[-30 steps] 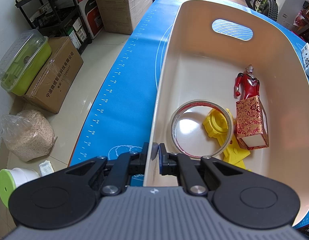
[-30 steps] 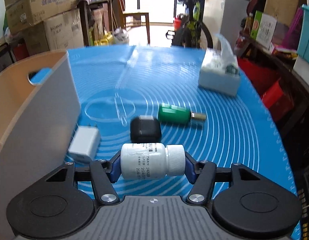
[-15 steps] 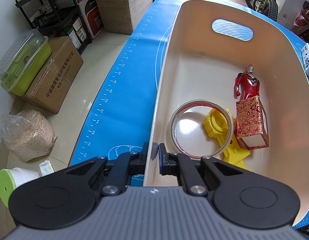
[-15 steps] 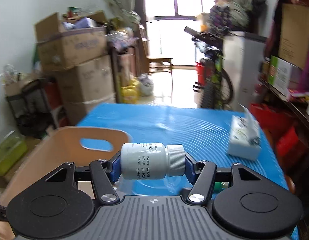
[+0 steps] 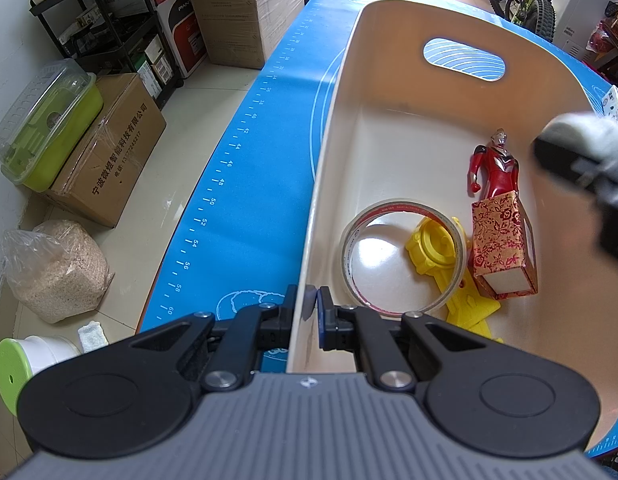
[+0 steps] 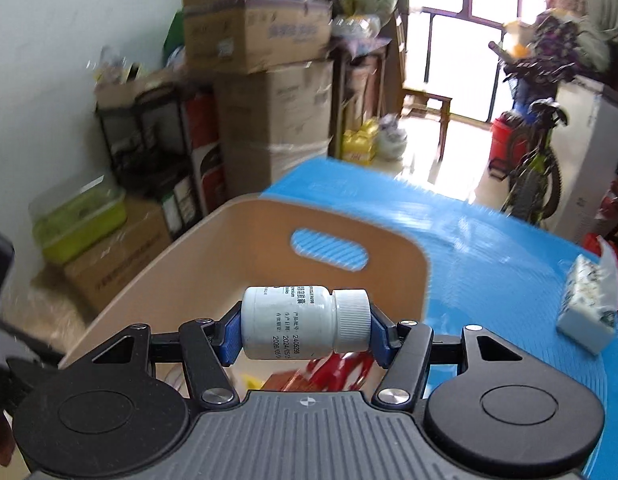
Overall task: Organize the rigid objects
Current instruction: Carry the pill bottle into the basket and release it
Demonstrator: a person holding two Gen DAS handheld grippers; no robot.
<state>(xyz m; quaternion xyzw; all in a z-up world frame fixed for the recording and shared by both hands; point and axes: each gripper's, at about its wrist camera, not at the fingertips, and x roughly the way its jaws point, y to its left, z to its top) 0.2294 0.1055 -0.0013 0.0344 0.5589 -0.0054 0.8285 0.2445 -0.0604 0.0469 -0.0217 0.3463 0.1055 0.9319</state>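
Jaws of the left gripper [image 5: 311, 314] stand clamped on the near wall of a cream bin [image 5: 337, 128], one finger outside it and one inside, as the bin sits on the blue tabletop [image 5: 245, 168]. Jaws of the right gripper [image 6: 306, 330] are pressed against both ends of a white pill bottle [image 6: 305, 329], which lies sideways between the blue pads with its ribbed cap toward the right. The bottle hangs in the air above the bin's open top, with the bin's far wall and its oval handle cutout [image 6: 329, 249] behind it. From the left wrist view, the right gripper and its bottle show as a blurred dark and white shape [image 5: 585, 160] over the bin's right side.

Inside the bin lie a roll of clear tape [image 5: 403, 254], flat on the floor of the bin, a yellow plastic toy [image 5: 433, 248] partly under the tape roll, a red-and-gold patterned box [image 5: 503, 244] just beside them, and a red and silver action figure [image 5: 495, 168] with its legs hidden behind the box. A tissue pack [image 6: 589, 312] rests on the tabletop well apart from the bin, on the right. Cardboard boxes [image 6: 269, 80] and a bicycle [image 6: 533, 152] stand in the room beyond.
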